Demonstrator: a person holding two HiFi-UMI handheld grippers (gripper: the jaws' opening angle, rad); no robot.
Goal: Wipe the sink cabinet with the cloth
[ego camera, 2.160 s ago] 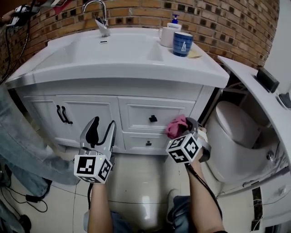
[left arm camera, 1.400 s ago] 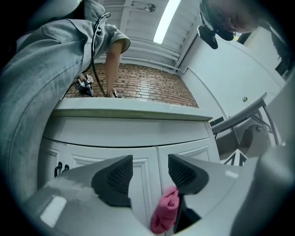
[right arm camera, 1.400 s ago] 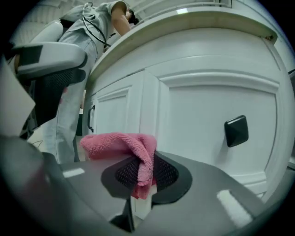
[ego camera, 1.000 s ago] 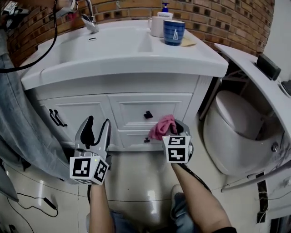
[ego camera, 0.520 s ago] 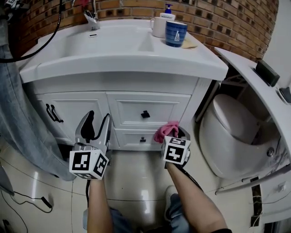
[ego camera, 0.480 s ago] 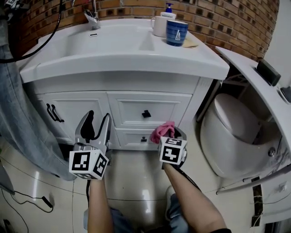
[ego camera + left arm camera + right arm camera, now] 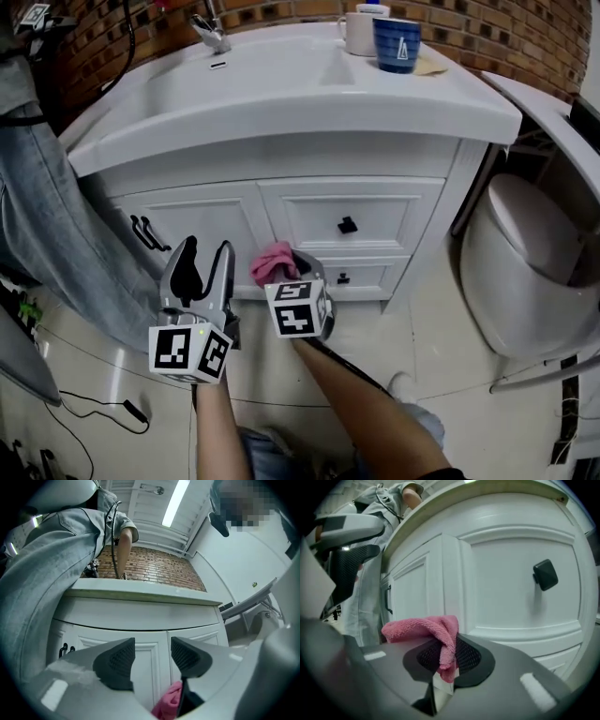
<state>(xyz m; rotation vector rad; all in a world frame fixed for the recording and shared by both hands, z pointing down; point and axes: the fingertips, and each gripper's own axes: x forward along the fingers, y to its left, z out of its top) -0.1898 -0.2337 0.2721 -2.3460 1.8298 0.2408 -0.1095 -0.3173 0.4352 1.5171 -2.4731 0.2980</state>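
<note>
A white sink cabinet [image 7: 281, 202] with drawers and black knobs stands under a white basin. My right gripper [image 7: 286, 267] is shut on a pink cloth [image 7: 274, 262], held close to the cabinet front near the seam between door and upper drawer. In the right gripper view the pink cloth [image 7: 429, 630] bunches over the jaws of the right gripper [image 7: 447, 656], just before the white panel [image 7: 511, 588]. My left gripper [image 7: 200, 267] hangs open and empty to the left, in front of the door. The left gripper [image 7: 147, 656] points up at the cabinet, the pink cloth [image 7: 168, 704] low beside it.
A person in jeans [image 7: 66, 244] stands close at the left of the cabinet. A white toilet [image 7: 530, 262] sits at the right. A blue mug [image 7: 397, 43] and a white cup stand on the counter. Cables [image 7: 84, 403] lie on the tiled floor.
My right gripper has carried the pink cloth leftward along the cabinet front, from near the right drawers to beside the left door. The head view swung left. The left gripper stayed open.
</note>
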